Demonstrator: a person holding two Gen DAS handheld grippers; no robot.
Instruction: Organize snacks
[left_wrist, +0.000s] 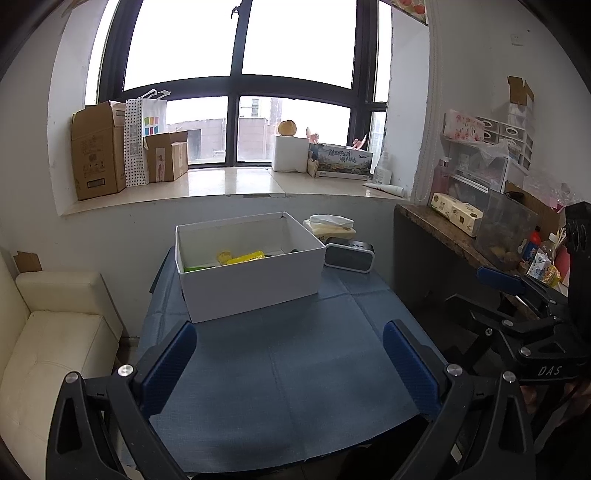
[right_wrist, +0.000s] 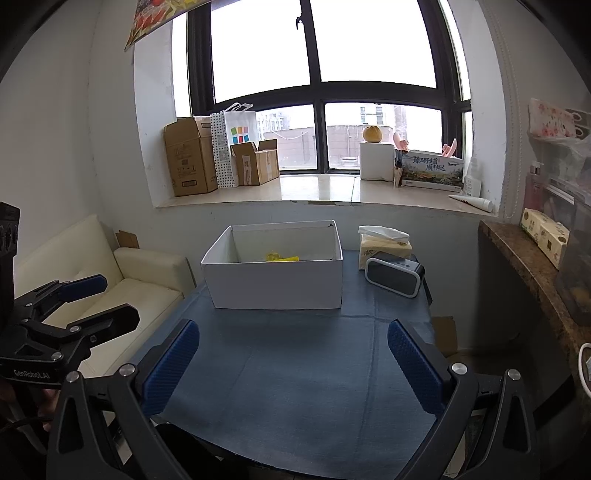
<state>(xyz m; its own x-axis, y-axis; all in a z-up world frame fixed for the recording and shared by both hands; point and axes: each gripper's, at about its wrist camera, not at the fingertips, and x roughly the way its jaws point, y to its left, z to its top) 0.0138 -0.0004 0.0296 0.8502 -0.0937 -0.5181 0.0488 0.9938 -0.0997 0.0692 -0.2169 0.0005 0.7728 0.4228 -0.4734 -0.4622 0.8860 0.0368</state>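
Note:
A white open box (left_wrist: 251, 273) stands at the far side of the blue-covered table (left_wrist: 314, 369); it also shows in the right wrist view (right_wrist: 275, 282). Yellow snack packets (left_wrist: 243, 257) and a green one lie inside it; the yellow ones show in the right wrist view (right_wrist: 280, 257). My left gripper (left_wrist: 290, 363) is open and empty, above the table's near half. My right gripper (right_wrist: 291, 365) is open and empty, also above the near half. Each gripper shows at the other view's edge: the right one (left_wrist: 517, 306) and the left one (right_wrist: 96, 302).
A grey speaker (left_wrist: 349, 254) and a tissue pack (left_wrist: 330, 225) sit right of the box. A cream sofa (left_wrist: 48, 332) is on the left. A cluttered counter (left_wrist: 480, 236) is on the right. Cardboard boxes (left_wrist: 99, 147) stand on the windowsill.

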